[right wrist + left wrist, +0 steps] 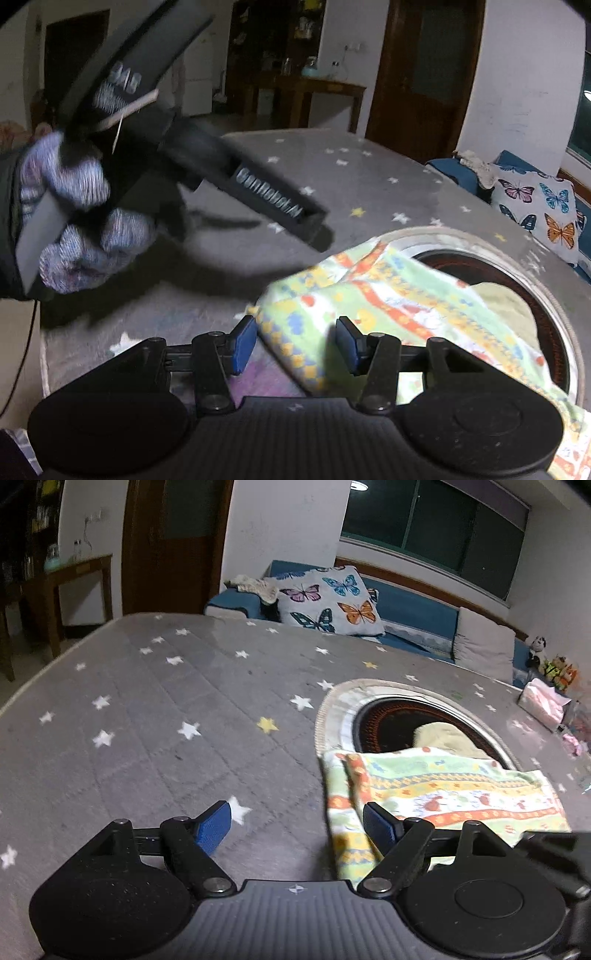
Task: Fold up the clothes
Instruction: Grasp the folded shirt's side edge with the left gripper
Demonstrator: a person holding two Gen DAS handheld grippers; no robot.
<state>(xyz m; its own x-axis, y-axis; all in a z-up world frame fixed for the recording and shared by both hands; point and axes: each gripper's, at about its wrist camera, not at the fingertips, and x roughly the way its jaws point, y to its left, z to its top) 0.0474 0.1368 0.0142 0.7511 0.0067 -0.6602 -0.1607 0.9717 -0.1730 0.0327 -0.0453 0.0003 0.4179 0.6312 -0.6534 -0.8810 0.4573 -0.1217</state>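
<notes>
My left claw (297, 823) hangs with its blue pads (212, 825) spread wide, nothing between them, low over the grey starred counter (155, 709). The right pad sits just over the near left edge of the cloth (447, 794), though I cannot tell whether it touches.

The cloth is a striped, green, yellow and orange printed piece, folded flat at the right side of the counter. Its far edge laps over the rim of a round recess (402, 716) set into the counter, where a dark ringed well holds a pale yellow lump (443, 736) of fabric.

From the right wrist, my right claw (295, 345) is also apart, its pads straddling the near corner of the cloth (369, 291); the fabric rises between them, not pinched. Here the cloth looks rumpled and lifted at its left corner, blurred with motion.

At the left of that view I see a gloved hand (77, 221) gripping the handle of the other gripper (229, 177), held well above the counter, casting a dark shadow across it.

Beyond the counter stands a blue sofa (406, 605) with a butterfly cushion (328, 598), and a tissue pack (543, 701) rests at the counter's far right edge
</notes>
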